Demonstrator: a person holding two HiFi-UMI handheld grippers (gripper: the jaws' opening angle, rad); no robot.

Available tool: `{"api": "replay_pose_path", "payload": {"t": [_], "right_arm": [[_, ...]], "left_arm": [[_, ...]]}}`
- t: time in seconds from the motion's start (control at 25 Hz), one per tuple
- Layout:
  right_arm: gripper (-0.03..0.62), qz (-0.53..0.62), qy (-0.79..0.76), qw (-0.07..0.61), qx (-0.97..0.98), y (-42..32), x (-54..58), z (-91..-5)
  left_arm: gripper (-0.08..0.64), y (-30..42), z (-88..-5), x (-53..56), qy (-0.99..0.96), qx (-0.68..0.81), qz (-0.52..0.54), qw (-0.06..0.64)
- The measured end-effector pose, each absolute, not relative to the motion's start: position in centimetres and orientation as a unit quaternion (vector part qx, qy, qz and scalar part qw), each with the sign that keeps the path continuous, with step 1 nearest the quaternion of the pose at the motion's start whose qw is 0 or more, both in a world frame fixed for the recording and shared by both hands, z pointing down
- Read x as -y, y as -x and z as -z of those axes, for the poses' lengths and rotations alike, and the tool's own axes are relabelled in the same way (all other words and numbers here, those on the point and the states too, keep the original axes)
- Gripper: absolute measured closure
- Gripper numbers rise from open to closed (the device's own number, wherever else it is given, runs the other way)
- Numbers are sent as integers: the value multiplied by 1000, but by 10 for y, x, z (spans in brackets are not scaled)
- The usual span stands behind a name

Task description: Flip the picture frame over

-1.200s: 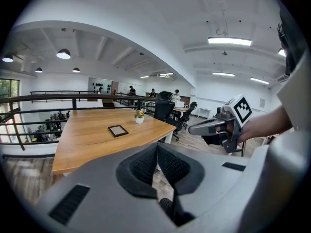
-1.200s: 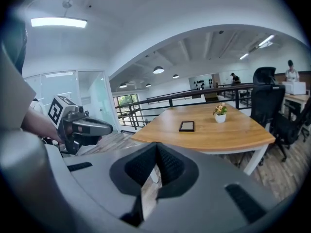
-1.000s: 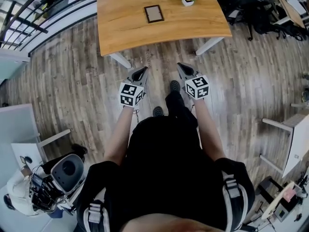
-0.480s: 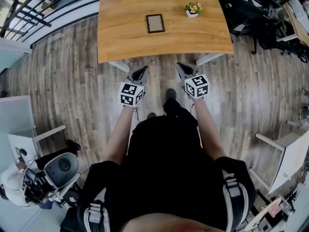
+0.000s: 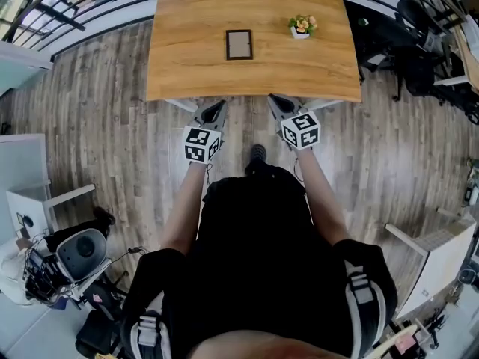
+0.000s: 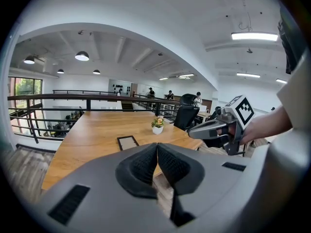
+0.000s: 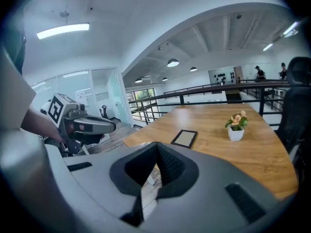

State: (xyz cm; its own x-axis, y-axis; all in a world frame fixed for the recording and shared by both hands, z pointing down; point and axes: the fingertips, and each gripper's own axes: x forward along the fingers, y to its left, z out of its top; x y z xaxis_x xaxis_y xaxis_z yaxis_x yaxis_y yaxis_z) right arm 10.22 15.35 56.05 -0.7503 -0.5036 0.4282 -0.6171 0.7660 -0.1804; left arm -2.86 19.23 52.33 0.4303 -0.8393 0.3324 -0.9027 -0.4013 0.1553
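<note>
A small dark-framed picture frame point(image 5: 239, 44) lies flat on the wooden table point(image 5: 194, 66), seen also in the left gripper view point(image 6: 127, 142) and the right gripper view point(image 7: 184, 138). My left gripper point(image 5: 218, 109) hovers just short of the table's near edge, jaws shut and empty point(image 6: 157, 152). My right gripper point(image 5: 277, 104) is level with it, to its right, also shut on nothing point(image 7: 156, 154). Both point toward the table, well short of the frame.
A small white pot of flowers point(image 5: 301, 27) stands on the table to the right of the frame. White table legs point(image 5: 183, 105) show under the near edge. Office chairs point(image 5: 389, 21) crowd the right, a railing point(image 5: 67, 6) the far left, a white desk point(image 5: 441, 260) at right.
The table and frame have drawn closer in the head view. Both grippers have advanced from over the bare floor to the table's near edge, still shut.
</note>
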Motion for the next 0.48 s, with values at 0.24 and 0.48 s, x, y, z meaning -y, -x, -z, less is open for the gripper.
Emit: {"api": "replay_pose_path", "payload": {"t": [0.24,0.48], "right_arm": [[584,-160,-298,189,922,-120,-134,-568],[584,-159,-292,193,923,-129,-110,-571]], "left_arm": [[537,7,-522,-166,-833,524,-97,151],[537,2,-527,-143,-826,533,-94,158]]}}
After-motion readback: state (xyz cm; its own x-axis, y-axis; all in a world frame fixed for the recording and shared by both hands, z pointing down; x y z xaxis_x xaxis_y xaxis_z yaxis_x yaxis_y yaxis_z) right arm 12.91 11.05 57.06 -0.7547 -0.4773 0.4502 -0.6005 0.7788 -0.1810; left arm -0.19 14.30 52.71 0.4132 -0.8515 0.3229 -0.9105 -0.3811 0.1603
